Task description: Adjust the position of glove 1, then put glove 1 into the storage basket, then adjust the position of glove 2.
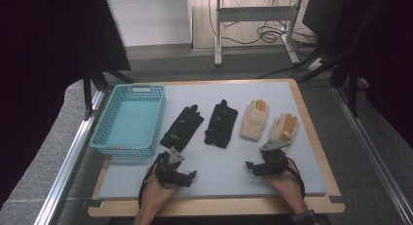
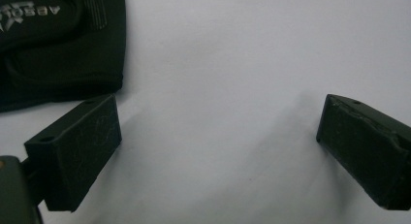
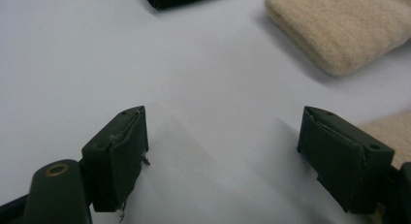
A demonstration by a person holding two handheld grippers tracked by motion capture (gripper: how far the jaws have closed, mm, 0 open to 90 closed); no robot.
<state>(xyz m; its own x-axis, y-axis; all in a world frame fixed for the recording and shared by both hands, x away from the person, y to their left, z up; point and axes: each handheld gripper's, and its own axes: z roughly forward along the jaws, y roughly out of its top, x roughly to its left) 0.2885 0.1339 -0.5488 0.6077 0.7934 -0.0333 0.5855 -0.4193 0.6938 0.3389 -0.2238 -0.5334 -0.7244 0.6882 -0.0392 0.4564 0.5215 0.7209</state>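
Observation:
Four gloves lie in a row on the pale mat [image 1: 219, 161]: two black gloves [image 1: 182, 127] [image 1: 221, 123] and two cream gloves [image 1: 254, 119] [image 1: 284, 127]. My left gripper [image 1: 171, 167] rests low on the mat just in front of the left black glove. In the left gripper view its jaws [image 2: 218, 136] stand open over bare mat, with that glove's cuff [image 2: 58, 44] at the upper left. My right gripper [image 1: 265, 165] sits in front of the cream gloves, open [image 3: 223, 146] with nothing between its jaws. One cream cuff [image 3: 339, 30] lies ahead of it and the other [image 3: 387, 132] is beside its right jaw.
A teal plastic basket [image 1: 104, 137] stands at the left of the mat, beside the black gloves. The mat lies on a wooden board [image 1: 311, 132] with metal rails along both sides. A desk frame and cables stand beyond the far edge.

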